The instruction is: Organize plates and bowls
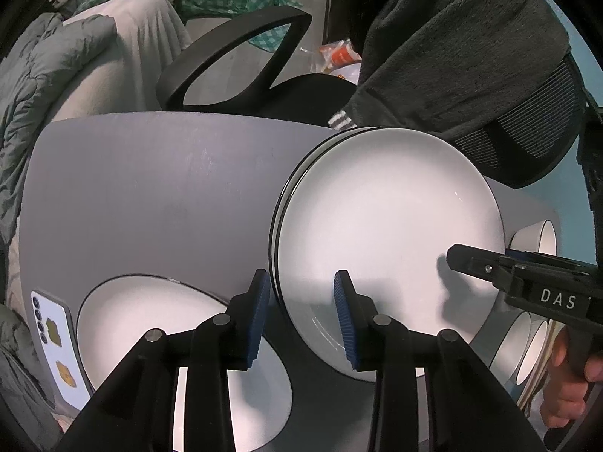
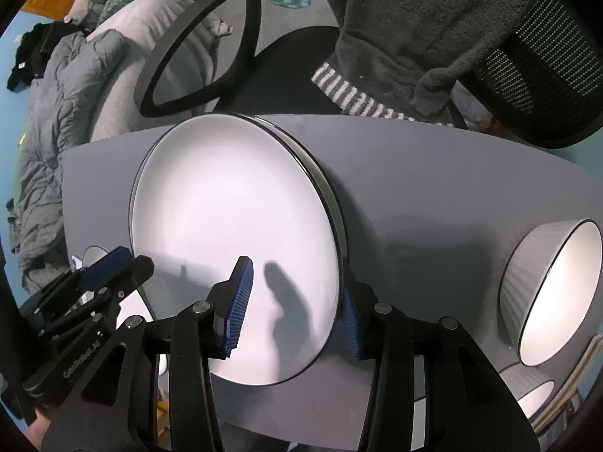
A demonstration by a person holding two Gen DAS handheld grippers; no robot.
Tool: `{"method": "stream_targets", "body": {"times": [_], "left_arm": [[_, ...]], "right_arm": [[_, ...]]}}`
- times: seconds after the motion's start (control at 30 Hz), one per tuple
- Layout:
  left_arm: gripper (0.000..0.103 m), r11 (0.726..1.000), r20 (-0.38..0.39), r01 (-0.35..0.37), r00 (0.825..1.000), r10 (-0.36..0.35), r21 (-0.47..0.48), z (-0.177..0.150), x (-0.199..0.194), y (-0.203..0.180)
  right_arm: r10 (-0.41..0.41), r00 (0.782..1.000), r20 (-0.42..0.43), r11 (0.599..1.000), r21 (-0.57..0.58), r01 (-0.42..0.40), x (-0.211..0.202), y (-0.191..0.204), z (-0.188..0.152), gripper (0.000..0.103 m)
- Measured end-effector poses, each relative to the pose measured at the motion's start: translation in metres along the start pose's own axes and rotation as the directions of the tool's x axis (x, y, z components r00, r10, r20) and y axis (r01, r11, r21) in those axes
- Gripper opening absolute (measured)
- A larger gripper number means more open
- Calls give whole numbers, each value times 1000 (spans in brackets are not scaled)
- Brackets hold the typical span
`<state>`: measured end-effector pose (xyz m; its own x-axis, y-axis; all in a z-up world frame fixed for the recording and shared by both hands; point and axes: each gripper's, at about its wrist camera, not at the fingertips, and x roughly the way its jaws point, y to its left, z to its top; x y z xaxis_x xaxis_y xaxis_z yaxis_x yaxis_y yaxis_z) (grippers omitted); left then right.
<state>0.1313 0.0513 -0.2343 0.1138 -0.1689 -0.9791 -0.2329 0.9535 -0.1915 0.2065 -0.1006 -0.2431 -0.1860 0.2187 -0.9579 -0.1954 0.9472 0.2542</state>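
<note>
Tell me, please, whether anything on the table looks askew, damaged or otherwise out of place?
Nothing looks broken or spilled. The top plate sits slightly off-centre on the plate stack, whose rims show along one side. Two bowls lie tipped on their sides.

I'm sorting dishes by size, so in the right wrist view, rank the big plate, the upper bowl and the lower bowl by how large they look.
1. The big plate, largest by far.
2. The upper bowl.
3. The lower bowl, though it is cut off by the gripper and the picture's edge, so it may match the upper bowl.
</note>
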Motion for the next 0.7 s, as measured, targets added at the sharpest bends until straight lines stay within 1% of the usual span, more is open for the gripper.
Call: {"method": "stream_targets", "body": {"times": [0.17,0.23,0.27,0.3,0.37,0.47,0.5,0.57,0.63,0.7], "left_arm": [[36,1000,1,-7,1000,7,-15,-5,-3,-1],[36,1000,2,-5,1000,5,-28,-7,-4,-2],[36,999,4,0,1000,0,-34,-8,-6,-2],[36,999,7,3,1000,-3,-39,-10,-7,-3],[36,999,9,-2,1000,2,-43,-12,-10,-4],[36,999,19,-17,1000,18,-48,-16,-18,-6],[37,999,25,-21,999,22,-49,-17,-20,-7],[43,998,42,-32,999,34,-51,-20,-27,-8],[45,998,68,-38,997,41,-51,-23,-36,-9],[45,998,78,-45,996,48,-47,-27,-44,-9]], "right_arm": [[1,1000,-7,1000,-11,-2,-1,0,-5,44],[-16,1000,-9,1000,-27,16,-3,1,-7,50],[-44,999,-6,998,-37,44,-3,2,-8,52],[-53,999,3,997,-52,53,-5,3,-9,52],[-25,1000,11,998,-63,26,-6,3,-10,52],[-56,998,29,994,-93,58,-8,5,-12,52],[-68,997,38,992,-105,71,-9,5,-13,52],[-67,997,47,991,-114,72,-12,5,-16,52],[-71,995,64,990,-121,78,-18,6,-20,52],[-82,993,90,987,-133,94,-24,7,-23,53]]}}
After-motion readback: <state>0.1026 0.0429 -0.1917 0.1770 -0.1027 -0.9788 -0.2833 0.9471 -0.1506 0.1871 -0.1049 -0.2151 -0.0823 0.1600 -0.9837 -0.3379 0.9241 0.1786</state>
